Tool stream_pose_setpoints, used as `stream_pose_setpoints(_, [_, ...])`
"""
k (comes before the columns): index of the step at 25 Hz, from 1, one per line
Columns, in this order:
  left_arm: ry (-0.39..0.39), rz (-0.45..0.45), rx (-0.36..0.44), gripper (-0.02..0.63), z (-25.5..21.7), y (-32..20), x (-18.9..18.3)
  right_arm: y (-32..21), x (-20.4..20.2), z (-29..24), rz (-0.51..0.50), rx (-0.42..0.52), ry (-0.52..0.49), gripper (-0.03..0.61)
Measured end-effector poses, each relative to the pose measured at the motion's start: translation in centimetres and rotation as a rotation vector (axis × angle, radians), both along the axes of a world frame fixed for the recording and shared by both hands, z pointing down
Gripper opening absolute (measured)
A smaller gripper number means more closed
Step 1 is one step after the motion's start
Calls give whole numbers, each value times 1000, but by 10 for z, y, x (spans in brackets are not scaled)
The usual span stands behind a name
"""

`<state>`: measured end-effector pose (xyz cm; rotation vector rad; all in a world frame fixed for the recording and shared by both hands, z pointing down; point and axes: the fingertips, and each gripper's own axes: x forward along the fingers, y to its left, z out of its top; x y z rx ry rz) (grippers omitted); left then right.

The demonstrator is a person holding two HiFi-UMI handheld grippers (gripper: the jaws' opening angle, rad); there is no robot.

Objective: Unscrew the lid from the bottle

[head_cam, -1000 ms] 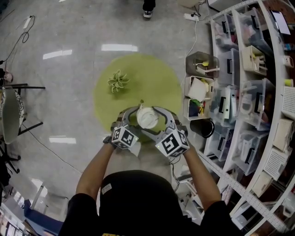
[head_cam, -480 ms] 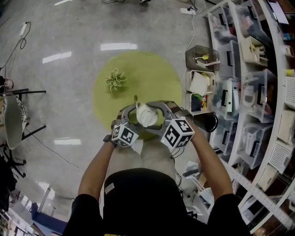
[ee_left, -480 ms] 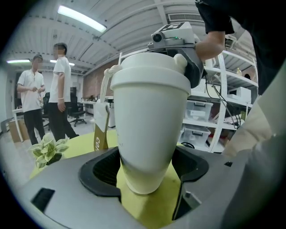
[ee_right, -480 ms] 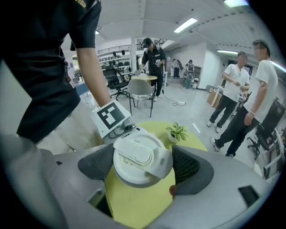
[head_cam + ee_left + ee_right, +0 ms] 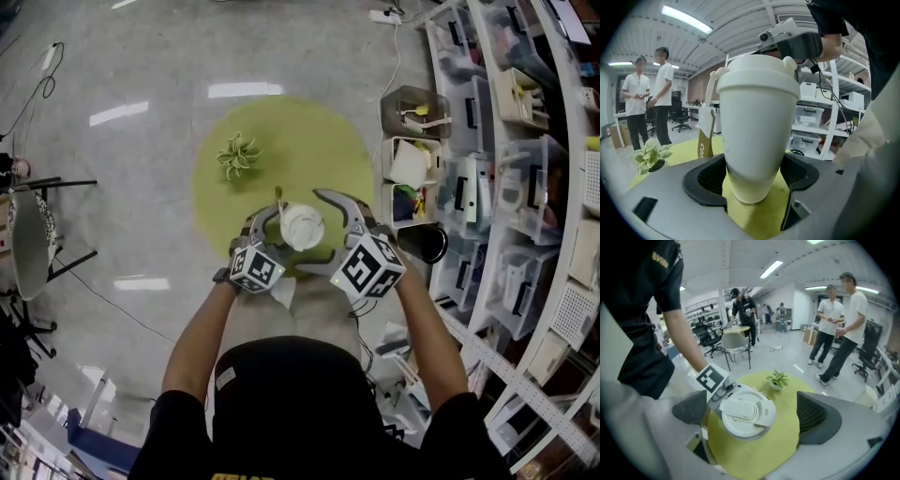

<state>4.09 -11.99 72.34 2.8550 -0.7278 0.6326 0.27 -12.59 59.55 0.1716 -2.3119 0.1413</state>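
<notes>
Smooth matt white plastic bottle (image 5: 754, 131); glossy floor (image 5: 112, 234).

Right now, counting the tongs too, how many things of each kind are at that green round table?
Tongs: 2. The left tongs grip the white bottle; the right tongs have just been opening, with the lid between them, untouched.
White bottle, lid on: 1
Small potted plant: 1
Total: 4

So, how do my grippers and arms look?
The left gripper and right gripper are grey, with black ribbed pads and white cubes bearing black square markers. Short black sleeves. The right gripper's jaws have just opened around the round white lid.
</notes>
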Motion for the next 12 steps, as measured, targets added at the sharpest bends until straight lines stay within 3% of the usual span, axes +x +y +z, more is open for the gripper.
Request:
stream_pose_setpoints(6, [1, -6, -11, 374, 1, 2, -3, -13, 1, -8, 476, 38, -129, 548])
stream_pose_setpoints(12, [2, -5, -16, 374, 1, 1, -2, -7, 10, 9, 737, 72, -105, 530])
